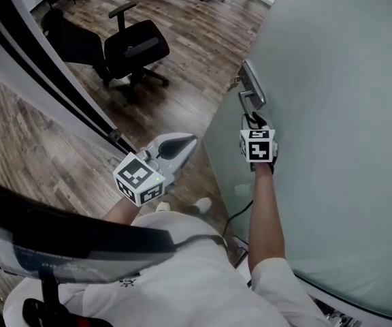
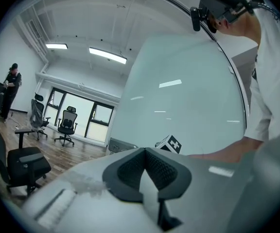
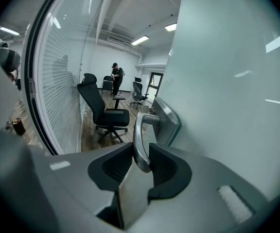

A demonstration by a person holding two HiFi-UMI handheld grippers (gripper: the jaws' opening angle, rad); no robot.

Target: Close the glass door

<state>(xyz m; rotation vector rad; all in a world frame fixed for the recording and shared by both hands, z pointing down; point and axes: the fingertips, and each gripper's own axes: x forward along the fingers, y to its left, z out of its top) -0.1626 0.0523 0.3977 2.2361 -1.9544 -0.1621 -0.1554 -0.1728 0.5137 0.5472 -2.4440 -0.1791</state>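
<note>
The frosted glass door [image 1: 332,114] stands ajar at the right of the head view, its edge toward the room. Its metal lever handle [image 1: 250,99] sits on a steel plate near that edge. My right gripper [image 1: 254,122] is shut on the door handle [image 3: 139,140], with the lever pinched between both dark pads; its marker cube [image 1: 258,144] faces the camera. My left gripper [image 1: 190,142] hangs free left of the door edge, level, shut with nothing in it. In the left gripper view its pads [image 2: 130,166] meet at the tips in front of the door [image 2: 188,96].
A black office chair [image 1: 131,50] stands on the wooden floor beyond the doorway, with more chairs farther back. A dark-framed glass partition [image 1: 46,73] runs along the left. A person [image 3: 115,76] stands far off in the room.
</note>
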